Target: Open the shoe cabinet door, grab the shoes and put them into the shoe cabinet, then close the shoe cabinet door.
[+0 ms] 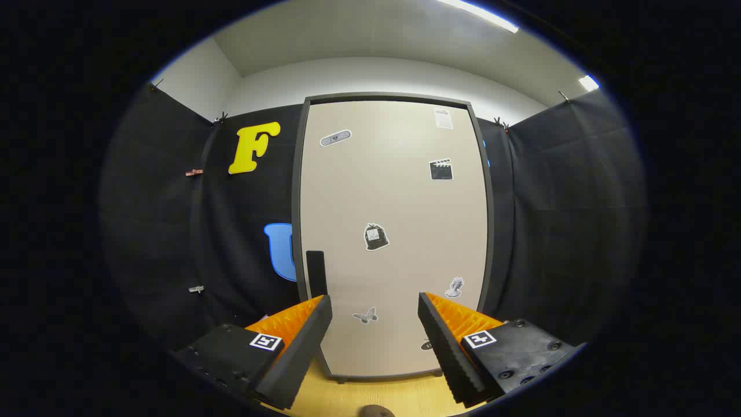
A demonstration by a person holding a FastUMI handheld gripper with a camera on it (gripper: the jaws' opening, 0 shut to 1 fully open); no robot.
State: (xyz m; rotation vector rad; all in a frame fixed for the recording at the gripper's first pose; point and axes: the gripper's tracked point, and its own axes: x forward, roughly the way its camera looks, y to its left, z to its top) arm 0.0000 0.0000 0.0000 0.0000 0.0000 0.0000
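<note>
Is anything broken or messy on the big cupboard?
Nothing looks broken or spilled. The shoe cabinet door is shut and straight, with stickers scattered over it on purpose. Its dark handle sits just beyond the open, empty tongs.

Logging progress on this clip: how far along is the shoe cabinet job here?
Nothing looks done: the shoe cabinet door stands shut, facing the open, empty gripper. In hand, the approach: the dark handle sits just beyond one finger. A brown object, hard to identify, lies on the floor. Opening, loading shoes and closing all remain.
</note>
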